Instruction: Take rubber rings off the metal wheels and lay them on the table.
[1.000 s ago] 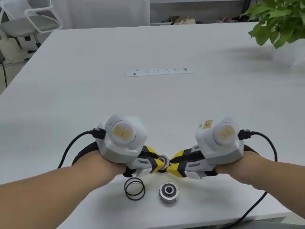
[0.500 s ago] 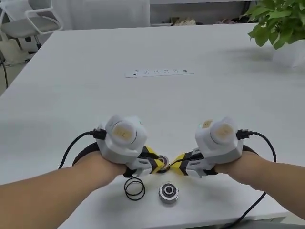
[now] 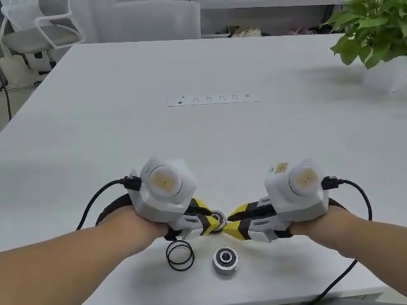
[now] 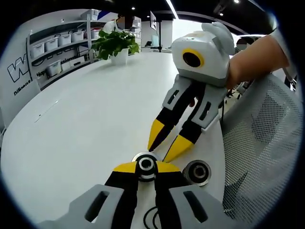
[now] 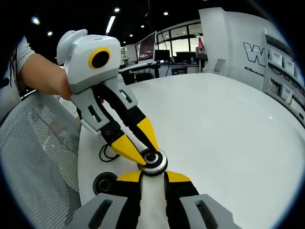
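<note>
The left tool was closed on a metal wheel, its yellow tips pressed against the wheel's two sides and holding it just above the near edge of the desk. The right tool faced it tip to tip with its jaws a narrow gap apart, the points right at the rim of the held wheel; whether they touched it could not be told. The white desk ran wide and far ahead of both tools. A potted plant stood at its far right corner, and a white power strip lay flat across the middle, well apart from the work. A second wheel lay flat on the desk close to the near edge, just below the meeting tips. Beside it to the left, near but not touching, black rubber rings lay overlapped on the desk.
</note>
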